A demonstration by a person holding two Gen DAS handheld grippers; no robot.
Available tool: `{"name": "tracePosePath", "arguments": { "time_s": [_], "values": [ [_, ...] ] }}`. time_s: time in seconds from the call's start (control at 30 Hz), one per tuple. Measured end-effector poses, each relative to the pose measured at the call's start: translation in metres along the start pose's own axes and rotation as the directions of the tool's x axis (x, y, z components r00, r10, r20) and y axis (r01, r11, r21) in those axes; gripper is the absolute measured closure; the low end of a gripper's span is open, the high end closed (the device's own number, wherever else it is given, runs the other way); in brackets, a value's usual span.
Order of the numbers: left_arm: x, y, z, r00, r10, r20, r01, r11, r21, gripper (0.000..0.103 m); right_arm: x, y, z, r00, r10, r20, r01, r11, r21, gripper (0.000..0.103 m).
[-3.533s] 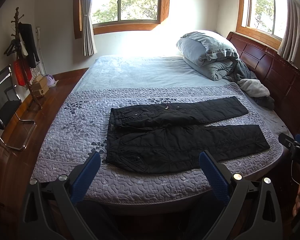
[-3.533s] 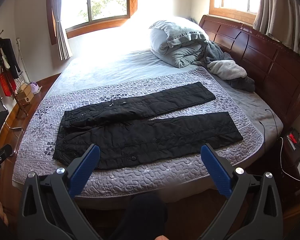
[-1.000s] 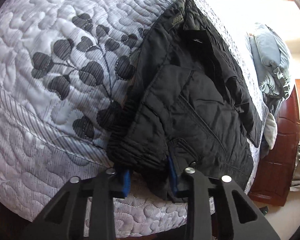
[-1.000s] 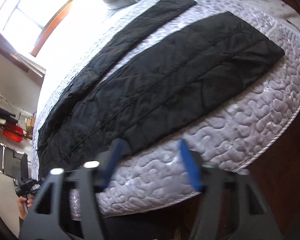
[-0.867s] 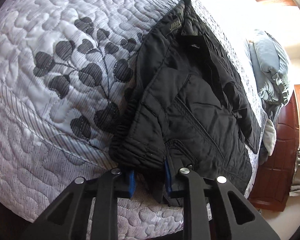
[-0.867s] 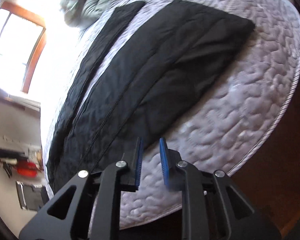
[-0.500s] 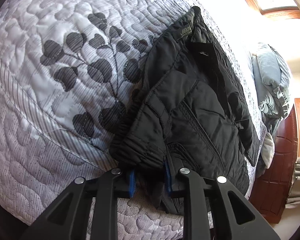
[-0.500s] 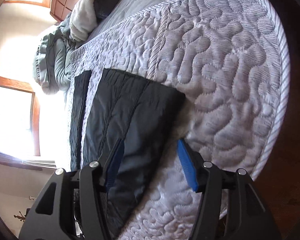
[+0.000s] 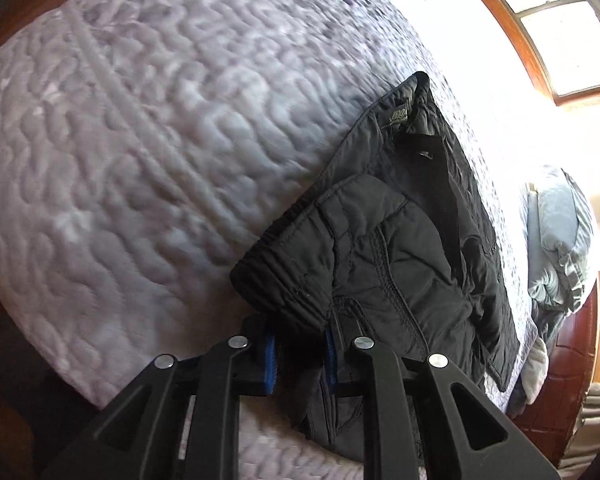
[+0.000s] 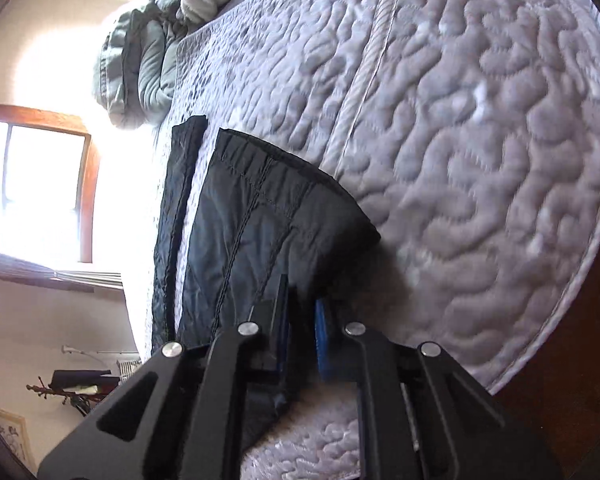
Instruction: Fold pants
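The black pants (image 9: pixel 400 240) lay on the quilted bed (image 9: pixel 120 140); the left gripper (image 9: pixel 300 354) had its fingers just closing, clamped on the waistband corner; the right gripper (image 10: pixel 302 338) had snapped its fingers onto the near leg's hem (image 10: pixel 284 216).

The pants (image 9: pixel 400 248) are black padded cloth with a faint sheen and stitched seams; under them lies a matt, bumpy quilted bedspread (image 9: pixel 132 128).
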State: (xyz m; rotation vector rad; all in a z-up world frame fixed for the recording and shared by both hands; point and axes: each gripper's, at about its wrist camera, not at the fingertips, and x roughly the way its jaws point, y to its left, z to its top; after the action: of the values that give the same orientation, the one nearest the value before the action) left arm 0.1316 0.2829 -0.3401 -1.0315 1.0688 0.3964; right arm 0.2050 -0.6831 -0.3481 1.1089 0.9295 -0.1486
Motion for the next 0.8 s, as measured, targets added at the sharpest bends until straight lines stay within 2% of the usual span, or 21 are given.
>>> {"name": "tracePosePath", "arguments": {
  "time_s": [0.1, 0.13, 0.17, 0.23, 0.3, 0.33, 0.37, 0.4, 0.43, 0.5, 0.57, 0.6, 0.63, 0.7, 0.73, 0.8],
  "values": [
    [-0.009, 0.032, 0.008, 0.999, 0.0, 0.036, 0.002, 0.998, -0.062, 0.085, 0.002, 0.01, -0.028, 0.999, -0.032, -0.001, 0.032, 0.999, -0.032, 0.093],
    [-0.006, 0.037, 0.008, 1.0, -0.002, 0.031, 0.004, 0.997, -0.072, 0.085, 0.005, 0.008, -0.034, 0.998, -0.066, 0.0, 0.066, 0.997, -0.04, 0.093],
    [-0.003, 0.04, 0.008, 1.0, -0.011, 0.026, 0.013, 0.997, -0.076, 0.084, 0.008, 0.006, -0.036, 0.995, -0.103, 0.006, 0.103, 0.994, -0.048, 0.094],
    [-0.001, 0.039, 0.008, 0.999, -0.013, 0.038, 0.016, 0.997, -0.073, 0.084, 0.013, -0.003, -0.041, 0.992, -0.127, -0.013, 0.127, 0.992, -0.027, 0.094],
    [-0.002, 0.037, 0.008, 0.999, -0.018, 0.039, 0.02, 0.997, -0.069, 0.083, 0.011, 0.004, -0.041, 0.988, -0.154, -0.028, 0.152, 0.985, -0.077, 0.093],
    [-0.004, 0.036, 0.008, 0.999, -0.02, 0.034, 0.023, 0.997, -0.069, 0.081, 0.008, 0.008, -0.041, 0.986, -0.16, -0.039, 0.156, 0.983, -0.095, 0.089],
    [-0.012, 0.045, 0.011, 1.0, -0.019, 0.025, 0.02, 0.998, -0.062, 0.073, 0.004, 0.013, -0.039, 0.986, -0.161, -0.051, 0.155, 0.982, -0.11, 0.079],
    [-0.018, 0.046, 0.011, 1.0, 0.007, 0.018, -0.006, 0.999, -0.048, 0.066, -0.003, 0.017, -0.038, 0.984, -0.17, -0.057, 0.162, 0.979, -0.125, 0.062],
    [-0.028, 0.045, 0.012, 0.998, 0.063, 0.023, -0.062, 0.998, -0.03, 0.062, -0.013, 0.02, -0.036, 0.981, -0.189, -0.044, 0.181, 0.973, -0.141, 0.054],
    [-0.053, 0.038, 0.023, 0.989, 0.129, 0.07, -0.131, 0.991, 0.025, 0.046, -0.035, 0.034, -0.03, 0.964, -0.266, 0.009, 0.262, 0.945, -0.197, 0.051],
    [-0.069, 0.017, 0.042, 0.987, 0.122, 0.103, -0.133, 0.986, 0.102, 0.018, -0.043, 0.059, -0.03, 0.959, -0.281, 0.034, 0.278, 0.913, -0.298, 0.051],
    [-0.072, 0.001, 0.055, 0.988, 0.106, 0.111, -0.123, 0.98, 0.158, 0.01, -0.038, 0.076, -0.032, 0.958, -0.286, 0.027, 0.275, 0.888, -0.368, 0.051],
    [-0.073, -0.018, 0.07, 0.99, 0.076, 0.121, -0.101, 0.97, 0.22, 0.008, -0.03, 0.092, -0.036, 0.958, -0.285, 0.016, 0.264, 0.865, -0.426, 0.051],
    [-0.064, -0.054, 0.101, 0.993, 0.016, 0.121, -0.054, 0.944, 0.325, 0.004, -0.006, 0.114, -0.041, 0.96, -0.279, -0.007, 0.24, 0.836, -0.493, 0.042],
    [-0.054, -0.07, 0.118, 0.994, -0.001, 0.107, -0.037, 0.933, 0.357, 0.004, 0.008, 0.118, -0.04, 0.957, -0.288, -0.021, 0.24, 0.833, -0.498, 0.042],
    [-0.027, -0.093, 0.154, 0.998, -0.026, 0.058, 0.003, 0.931, 0.366, 0.004, 0.037, 0.111, -0.035, 0.943, -0.327, -0.062, 0.262, 0.844, -0.469, 0.042]
  ]
}}
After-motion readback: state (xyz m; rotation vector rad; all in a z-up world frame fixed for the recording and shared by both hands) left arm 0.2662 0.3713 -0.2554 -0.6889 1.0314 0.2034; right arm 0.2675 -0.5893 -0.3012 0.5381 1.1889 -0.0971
